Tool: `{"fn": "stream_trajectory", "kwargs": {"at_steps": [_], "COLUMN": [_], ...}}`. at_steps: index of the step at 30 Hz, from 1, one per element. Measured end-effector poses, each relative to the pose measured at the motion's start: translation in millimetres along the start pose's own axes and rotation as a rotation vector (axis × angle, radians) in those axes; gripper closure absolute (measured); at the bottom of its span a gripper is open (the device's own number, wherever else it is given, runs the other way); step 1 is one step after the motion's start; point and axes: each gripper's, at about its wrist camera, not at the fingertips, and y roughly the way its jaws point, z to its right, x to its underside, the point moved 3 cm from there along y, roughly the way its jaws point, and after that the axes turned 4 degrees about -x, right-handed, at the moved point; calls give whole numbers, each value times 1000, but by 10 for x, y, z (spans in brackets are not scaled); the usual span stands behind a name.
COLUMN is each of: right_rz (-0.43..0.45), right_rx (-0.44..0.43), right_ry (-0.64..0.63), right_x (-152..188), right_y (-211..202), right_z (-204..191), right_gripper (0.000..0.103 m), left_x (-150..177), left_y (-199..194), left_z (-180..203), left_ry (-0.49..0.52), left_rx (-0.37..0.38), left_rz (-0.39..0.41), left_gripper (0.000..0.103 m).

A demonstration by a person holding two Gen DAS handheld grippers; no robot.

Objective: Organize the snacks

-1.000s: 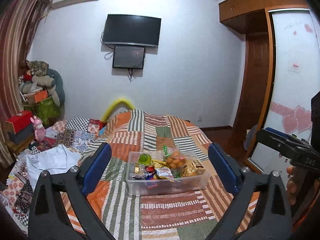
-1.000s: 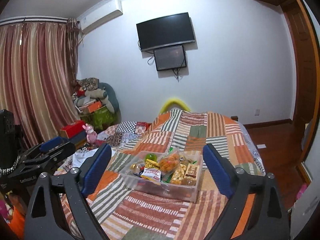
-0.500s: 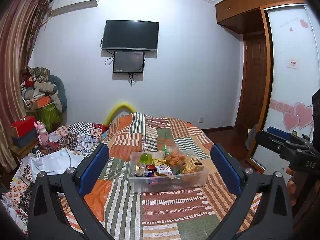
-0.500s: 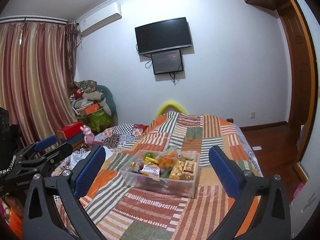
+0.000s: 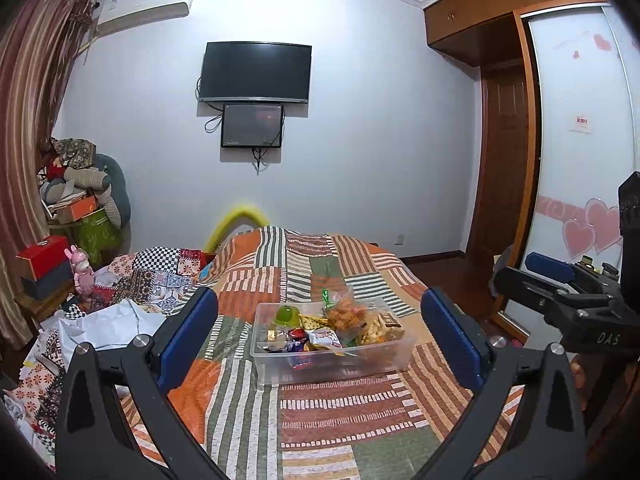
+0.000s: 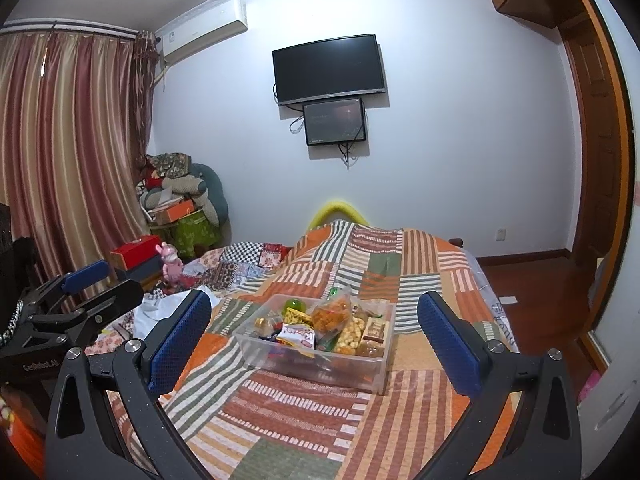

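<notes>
The bin (image 5: 332, 356) on the bed is clear, smooth plastic, and the snack packets (image 6: 298, 336) in it are shiny, crinkled film. Under it the patchwork quilt (image 5: 320, 412) is matt woven cloth. Both tongs, left (image 5: 319, 340) and right (image 6: 314, 344), are matt black plastic with bright metal screws, and their blue pads (image 6: 180, 340) have a rough, dimpled texture. The wardrobe frame (image 5: 528, 152) is glossy varnished wood, the curtain (image 6: 68, 152) has a satin sheen
</notes>
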Motion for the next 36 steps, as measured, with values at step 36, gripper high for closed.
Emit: {"fn": "stream_trajectory", "kwargs": {"at_steps": [36], "right_rz": [-7], "right_rx": [14], "right_ry": [2], "right_x": [14], "right_y": [4], "right_z": [8], "right_gripper": [0], "left_x": [38], "left_y": [56], "left_z": [-16], "left_ry": [-21], "left_rx": [23], "left_rz": [-26], "left_gripper": [0]}}
